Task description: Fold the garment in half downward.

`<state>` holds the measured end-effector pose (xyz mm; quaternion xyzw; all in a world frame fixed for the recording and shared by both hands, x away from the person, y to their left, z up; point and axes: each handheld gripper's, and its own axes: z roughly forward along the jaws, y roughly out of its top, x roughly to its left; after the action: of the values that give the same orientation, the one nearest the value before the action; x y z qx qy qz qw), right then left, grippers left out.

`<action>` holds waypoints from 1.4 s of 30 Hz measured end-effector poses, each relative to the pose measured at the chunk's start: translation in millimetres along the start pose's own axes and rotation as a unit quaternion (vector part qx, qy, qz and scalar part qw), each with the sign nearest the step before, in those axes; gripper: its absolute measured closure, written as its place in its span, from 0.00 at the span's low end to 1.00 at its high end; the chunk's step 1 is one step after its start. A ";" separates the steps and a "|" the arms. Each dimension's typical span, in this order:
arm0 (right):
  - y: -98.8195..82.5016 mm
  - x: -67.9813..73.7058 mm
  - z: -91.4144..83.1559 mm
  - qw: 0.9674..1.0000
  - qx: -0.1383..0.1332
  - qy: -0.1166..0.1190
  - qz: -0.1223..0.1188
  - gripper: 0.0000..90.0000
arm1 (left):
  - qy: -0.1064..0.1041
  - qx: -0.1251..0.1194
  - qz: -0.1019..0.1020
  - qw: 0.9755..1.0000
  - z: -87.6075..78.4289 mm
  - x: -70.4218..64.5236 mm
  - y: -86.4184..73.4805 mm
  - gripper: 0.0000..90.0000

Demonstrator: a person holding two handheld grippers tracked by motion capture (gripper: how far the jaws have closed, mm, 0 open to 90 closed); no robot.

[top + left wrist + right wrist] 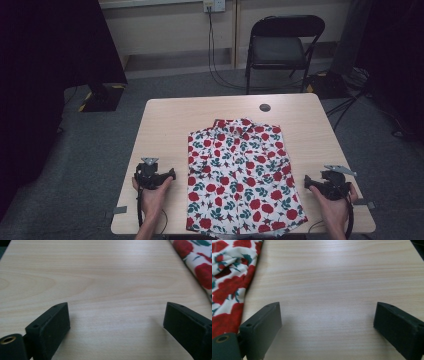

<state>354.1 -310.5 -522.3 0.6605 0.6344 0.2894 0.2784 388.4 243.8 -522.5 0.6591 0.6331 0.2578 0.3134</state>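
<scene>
A white shirt with red roses and green leaves [240, 172] lies flat down the middle of the light wooden table [165, 125], collar at the far end, hem at the near edge. My left gripper [159, 175] rests on the table just left of the shirt, held in a hand. In the left gripper view its jaws [116, 320] stand wide apart over bare wood, with the shirt's edge [197, 260] at the upper right. My right gripper [322, 181] sits right of the shirt, open [327, 320] over bare wood, with the shirt's fabric [229, 282] at its left.
A small dark round disc [265, 107] is set in the table near its far edge. Behind the table stands a black folding chair [280, 45], with cables on the grey carpet. Dark curtains hang at both sides.
</scene>
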 end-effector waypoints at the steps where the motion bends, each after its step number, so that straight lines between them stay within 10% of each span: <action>1: 1.0 0.0 -1.1 1.000 -0.003 0.010 0.003 0.08 | 0.003 -0.003 0.001 1.000 -1.8 -0.8 0.3 0.10; 17: 29.4 11.4 -18.9 0.995 -0.056 0.085 -0.011 0.11 | -0.055 -0.030 0.021 0.998 -15.9 -13.3 23.0 0.10; 28: 53.2 14.5 -20.0 0.992 -0.074 0.100 -0.009 0.14 | -0.112 -0.054 0.018 0.992 -21.8 -23.3 49.4 0.10; 42: 91.3 19.3 -13.7 0.987 -0.086 0.137 0.003 0.14 | -0.134 -0.094 0.037 0.986 -26.4 -43.7 95.1 0.18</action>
<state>406.4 -294.8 -445.3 0.5899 0.6372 0.4316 0.2442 430.1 202.3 -431.9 0.6782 0.5334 0.2372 0.4463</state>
